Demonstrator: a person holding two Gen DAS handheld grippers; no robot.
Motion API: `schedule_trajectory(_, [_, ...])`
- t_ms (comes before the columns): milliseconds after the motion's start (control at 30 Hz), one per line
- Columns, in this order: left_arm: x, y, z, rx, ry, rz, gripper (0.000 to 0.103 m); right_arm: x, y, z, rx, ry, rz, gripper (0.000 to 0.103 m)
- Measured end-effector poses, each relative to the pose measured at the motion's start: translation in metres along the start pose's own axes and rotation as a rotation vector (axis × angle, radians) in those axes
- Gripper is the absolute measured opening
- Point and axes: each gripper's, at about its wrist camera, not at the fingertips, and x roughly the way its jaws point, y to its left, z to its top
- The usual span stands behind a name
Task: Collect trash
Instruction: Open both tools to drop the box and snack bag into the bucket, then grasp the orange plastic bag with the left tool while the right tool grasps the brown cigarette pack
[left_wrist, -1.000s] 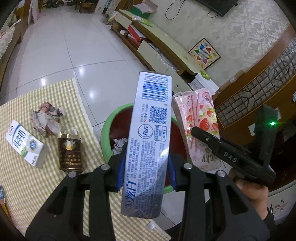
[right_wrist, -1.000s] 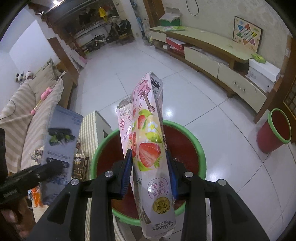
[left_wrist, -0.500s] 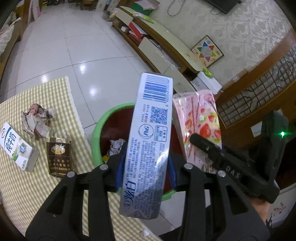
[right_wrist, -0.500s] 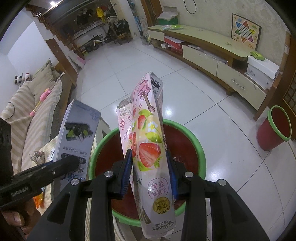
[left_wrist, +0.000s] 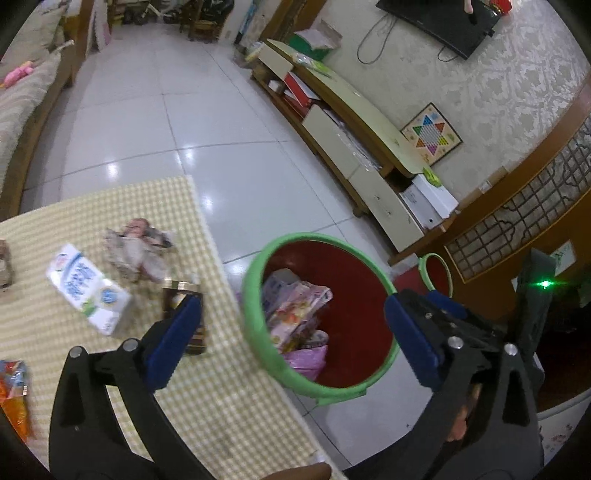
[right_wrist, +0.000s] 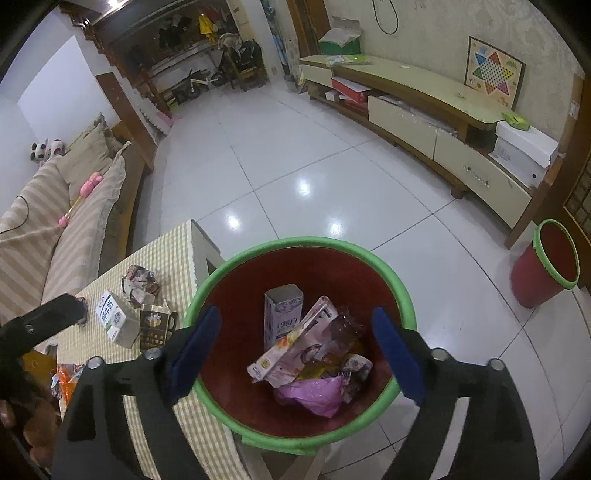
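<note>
A red bin with a green rim (left_wrist: 295, 238) (right_wrist: 295, 242) stands against the table's edge. Inside it lie the silver-blue toothpaste box (right_wrist: 282, 314) (left_wrist: 275, 286) and the pink strawberry snack pack (right_wrist: 295, 350) (left_wrist: 299, 314), on top of a pink plastic bag (right_wrist: 314, 397) and other wrappers. My left gripper (left_wrist: 293, 338) hangs over the bin's table side, jaws opening wide, with nothing between them. My right gripper (right_wrist: 295, 350) hovers above the bin's mouth, its jaws also opening and holding nothing.
On the yellow checked tablecloth (left_wrist: 229, 406) lie a white milk carton (left_wrist: 88, 291) (right_wrist: 114, 321), a crumpled paper ball (left_wrist: 136, 247) (right_wrist: 140, 280), a brown cigarette pack (left_wrist: 184, 317) (right_wrist: 153, 328) and an orange wrapper (left_wrist: 14, 391) (right_wrist: 66, 376). A second small red bin (right_wrist: 546, 266) stands by the cabinet.
Both grippers let go: the toothpaste box left the left jaws and the snack pack left the right jaws, and both now lie in the bin. The left view swung towards the table.
</note>
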Motion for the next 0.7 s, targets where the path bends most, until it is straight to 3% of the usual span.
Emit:
schedule_trajectory(300, [-0.051,0.034,-0.018,-0.015,-0.051,0.063,0.097,-0.005,0.027,-0.009,-0.061,-0.006,0.029,0.087])
schedule_trajectory(700, [-0.116,0.107,-0.073,-0.092,-0.101,0.179,0.097,-0.004,0.092,-0.041,-0.204,0.011,0.066,0.088])
